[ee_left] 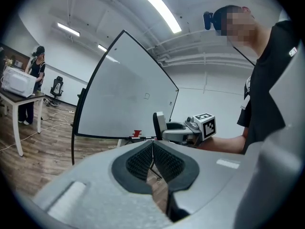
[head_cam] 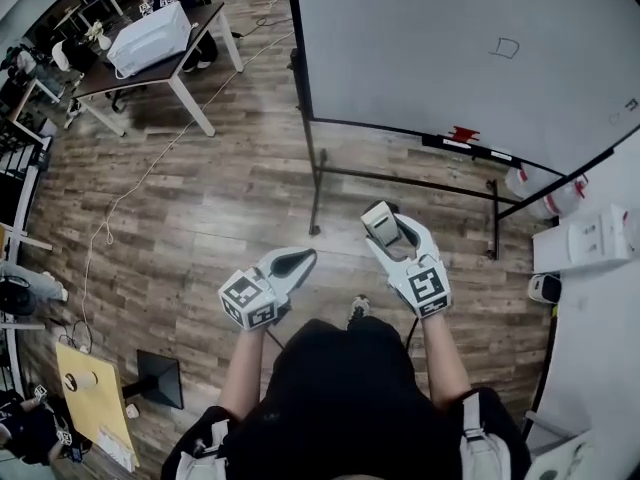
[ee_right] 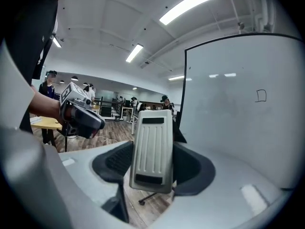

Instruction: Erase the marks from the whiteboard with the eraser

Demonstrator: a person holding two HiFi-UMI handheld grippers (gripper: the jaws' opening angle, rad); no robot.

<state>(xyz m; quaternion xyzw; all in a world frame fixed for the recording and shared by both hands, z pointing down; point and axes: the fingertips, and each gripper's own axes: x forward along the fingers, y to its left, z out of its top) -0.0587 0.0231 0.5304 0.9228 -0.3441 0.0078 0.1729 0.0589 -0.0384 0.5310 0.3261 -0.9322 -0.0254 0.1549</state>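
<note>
**Item 1. Your right gripper (ee_right: 151,162).** The jaws are clamped on a grey ribbed plastic eraser (ee_right: 151,147). It stands upright between the dark pads with its ribbed back towards the gripper's camera. In the head view you hold it out in front of your body, above the floor and well apart from the board.

**Item 2. Your left gripper (ee_left: 153,150).** The jaws are brought fully together, the pads meet and nothing is between them. In the head view it sits just beside the right gripper, to its left and a little lower.

**Item 3. Large white whiteboard in a black frame on a black metal stand (head_cam: 420,38).** It stands ahead of you and to the right. It carries one small square outline drawn in dark ink (head_cam: 507,47), towards the right of the face.

**Item 4. Small red object (head_cam: 463,134).** It rests on the ledge along the board's lower edge. You cannot tell what it is.

**Item 5. Brown wood-plank floor (head_cam: 200,198).** It runs under the board and under you.

**Item 6. Dark-topped table on white legs (head_cam: 190,103).** It stands at the far left and bears a white box (head_cam: 148,36).
</note>
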